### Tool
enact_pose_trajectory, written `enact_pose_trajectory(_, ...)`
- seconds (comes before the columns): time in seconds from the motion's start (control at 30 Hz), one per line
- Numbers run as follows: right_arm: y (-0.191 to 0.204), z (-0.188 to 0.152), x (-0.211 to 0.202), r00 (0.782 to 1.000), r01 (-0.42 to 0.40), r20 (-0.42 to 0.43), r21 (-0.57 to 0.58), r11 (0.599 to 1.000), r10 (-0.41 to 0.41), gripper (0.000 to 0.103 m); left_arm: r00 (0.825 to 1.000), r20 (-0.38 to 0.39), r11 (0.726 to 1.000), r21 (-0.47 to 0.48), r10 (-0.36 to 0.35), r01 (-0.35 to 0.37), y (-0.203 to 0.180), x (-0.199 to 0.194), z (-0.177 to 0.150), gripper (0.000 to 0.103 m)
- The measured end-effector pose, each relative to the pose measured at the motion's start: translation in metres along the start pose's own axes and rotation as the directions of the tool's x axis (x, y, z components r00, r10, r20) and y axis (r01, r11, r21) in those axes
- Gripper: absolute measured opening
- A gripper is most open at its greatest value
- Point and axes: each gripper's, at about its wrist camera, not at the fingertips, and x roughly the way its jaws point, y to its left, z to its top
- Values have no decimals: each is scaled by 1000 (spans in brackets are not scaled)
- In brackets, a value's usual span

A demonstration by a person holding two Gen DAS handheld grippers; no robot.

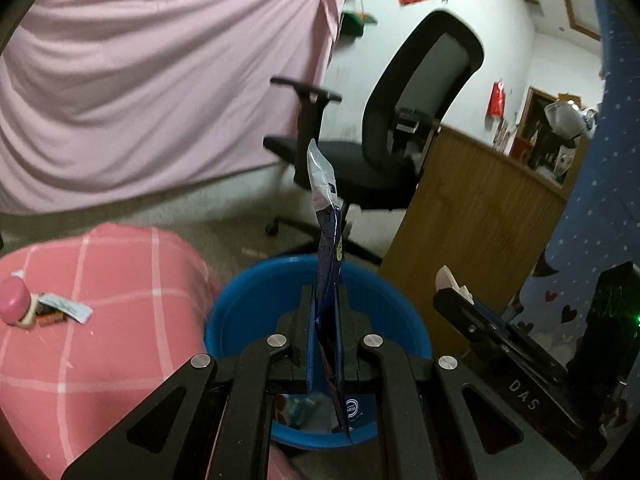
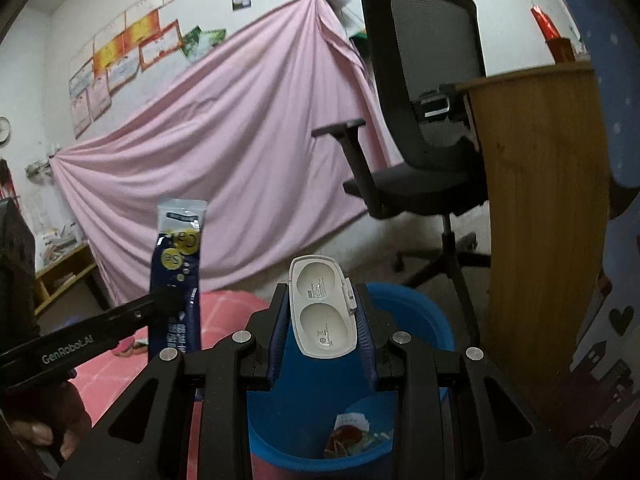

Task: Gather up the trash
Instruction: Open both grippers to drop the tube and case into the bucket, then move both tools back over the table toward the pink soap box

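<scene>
Trash rides in both of my grippers, right over the blue bin point(image 1: 240, 312). My left gripper point(image 1: 325, 308) pinches a long dark-blue sachet point(image 1: 326, 240) on edge between its pads, which are pressed almost together; the silver top of the sachet stands upright past the fingertips and its lower end hangs down behind them toward the bin's mouth. In the right wrist view the same sachet point(image 2: 176, 264) shows its face: yellow circles with letters I read as "Ca" and "Se", and below them lines of print too small for me to make out. The left gripper's arm there carries the words "GenRobot.AI", with a hand point(image 2: 44, 432) beneath it at the frame's lower left.

My right gripper point(image 2: 322, 316) clamps a white plastic lid point(image 2: 322, 312) with two oval hollows; the jaws stand partly apart with the blue pads against its long edges. It has small grey markings I cannot read. From the left wrist view that right gripper point(image 1: 452, 284) shows "DAS" on its arm.

More wrappers point(image 2: 352, 432) lie at the bottom of the bin. On the pink checked bedding point(image 1: 120, 280) beside the bin lie a pink-capped bottle point(image 1: 14, 300) and a few small packets point(image 1: 66, 308).
</scene>
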Motion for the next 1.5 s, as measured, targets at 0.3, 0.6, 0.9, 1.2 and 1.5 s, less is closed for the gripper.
enact_pose_trajectory(0.3,-3,-10,19,997,3,-79,19,1000,-1,29,996,-83,1000,-23,15,-17,9,14,-6,10)
enact_pose_trajectory(0.6,-3,-12,25,993,4,-117,18,1000,-2,36,995,-98,996,-76,28,-36,24,14,-7,28)
enact_pose_trajectory(0.9,0,-6,23,996,2,-95,20,1000,0,47,997,-7,993,-99,71,-71,44,-18,-5,54)
enact_pose_trajectory(1.2,33,12,8,999,-32,20,-14,999,32,84,950,245,978,-115,196,-173,78,-86,-6,101)
enact_pose_trajectory(1.5,85,20,-3,979,-99,169,-106,990,116,103,885,349,950,-147,309,-274,129,-135,-17,101)
